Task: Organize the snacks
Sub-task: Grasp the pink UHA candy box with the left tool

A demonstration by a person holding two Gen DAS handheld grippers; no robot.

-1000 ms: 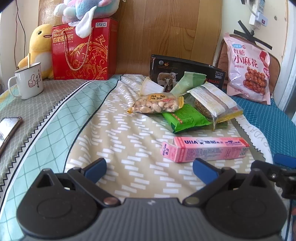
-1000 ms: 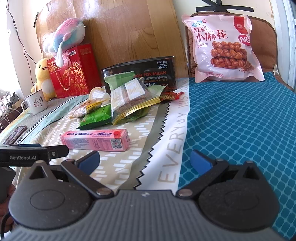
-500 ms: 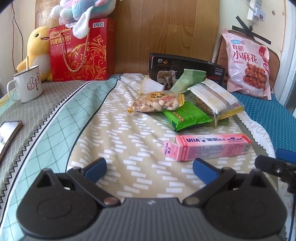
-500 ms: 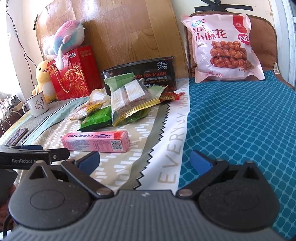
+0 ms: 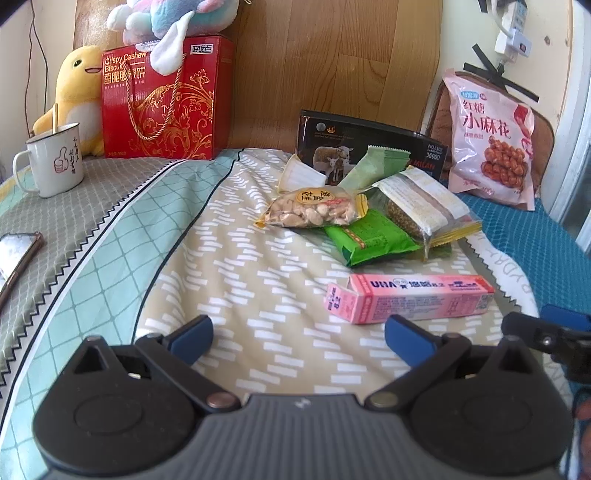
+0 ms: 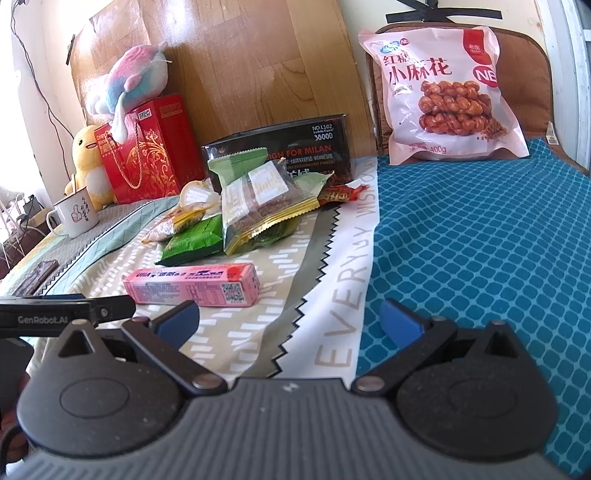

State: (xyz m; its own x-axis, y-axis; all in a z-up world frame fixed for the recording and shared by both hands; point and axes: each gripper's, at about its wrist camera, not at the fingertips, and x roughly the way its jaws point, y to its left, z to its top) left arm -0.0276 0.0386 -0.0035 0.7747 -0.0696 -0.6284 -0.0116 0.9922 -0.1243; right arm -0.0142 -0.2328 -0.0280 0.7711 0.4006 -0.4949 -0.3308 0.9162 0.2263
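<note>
A pink candy box (image 5: 413, 298) (image 6: 192, 284) lies on the patterned bed cover, nearest to both grippers. Behind it sits a heap of snacks: a peanut pack (image 5: 314, 210), a green packet (image 5: 373, 240) (image 6: 192, 242), a clear gold-edged bag (image 5: 424, 210) (image 6: 258, 206) and a pale green pouch (image 5: 373, 164). A black box (image 5: 332, 142) (image 6: 295, 147) stands behind the heap. A large pink fried-twist bag (image 5: 491, 140) (image 6: 443, 92) leans at the back right. My left gripper (image 5: 299, 336) is open and empty, just short of the pink box. My right gripper (image 6: 290, 319) is open and empty over the white strip.
A red cashew biscuit box (image 5: 162, 103) with a plush toy (image 5: 173, 18) on it stands at the back left, beside a yellow plush duck (image 5: 74, 88). A white mug (image 5: 55, 162) and a phone (image 5: 14, 254) lie on the left. Blue patterned cloth (image 6: 480, 240) covers the right side.
Both grippers have moved slightly forward toward the snacks, so the pink box and the heap look a little nearer. Both stay open. No snack has moved.
</note>
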